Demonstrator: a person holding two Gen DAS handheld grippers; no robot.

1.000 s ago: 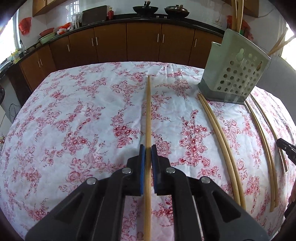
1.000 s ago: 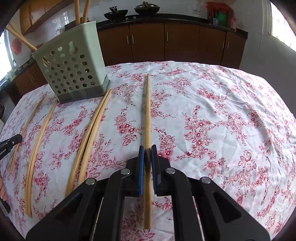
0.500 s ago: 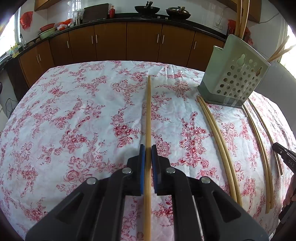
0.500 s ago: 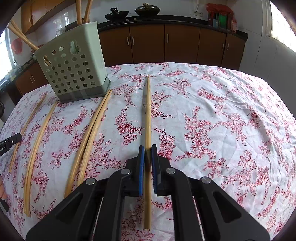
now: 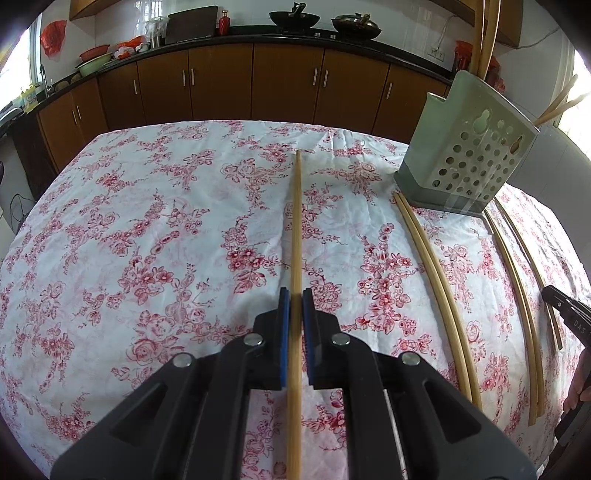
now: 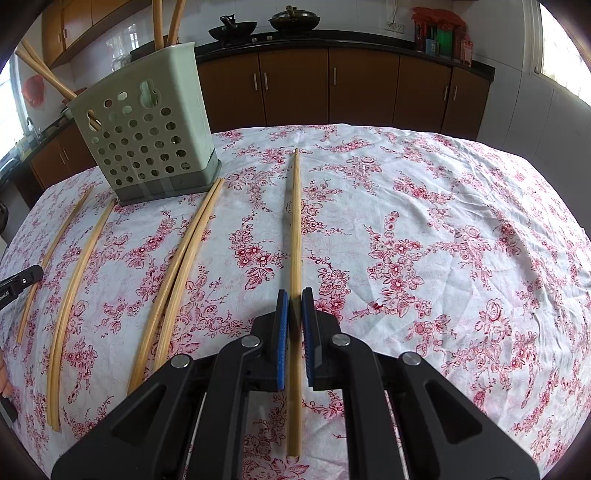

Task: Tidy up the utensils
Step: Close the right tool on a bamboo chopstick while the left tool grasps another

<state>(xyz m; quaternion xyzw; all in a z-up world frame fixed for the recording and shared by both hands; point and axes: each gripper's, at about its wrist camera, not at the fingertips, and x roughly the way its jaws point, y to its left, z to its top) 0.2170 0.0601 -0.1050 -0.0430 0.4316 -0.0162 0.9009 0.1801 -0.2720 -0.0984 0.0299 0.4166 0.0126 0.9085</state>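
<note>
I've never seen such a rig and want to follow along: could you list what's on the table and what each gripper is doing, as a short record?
Left gripper: shut on left chopstick
Right gripper: shut on right chopstick
Holder: green, perforated, standing on floral cloth
Stored sticks: poking out of the holder
Loose chopsticks: about four, lying on the cloth by the holder

Home kitchen. Brown cabinets [image 5: 288,85] run along the back wall under a dark counter [image 6: 332,37]; two woks [image 5: 294,16] sit on it. White tiled walls, window light at the sides. Worktop under a floral cloth [image 5: 166,221] in front.
</note>
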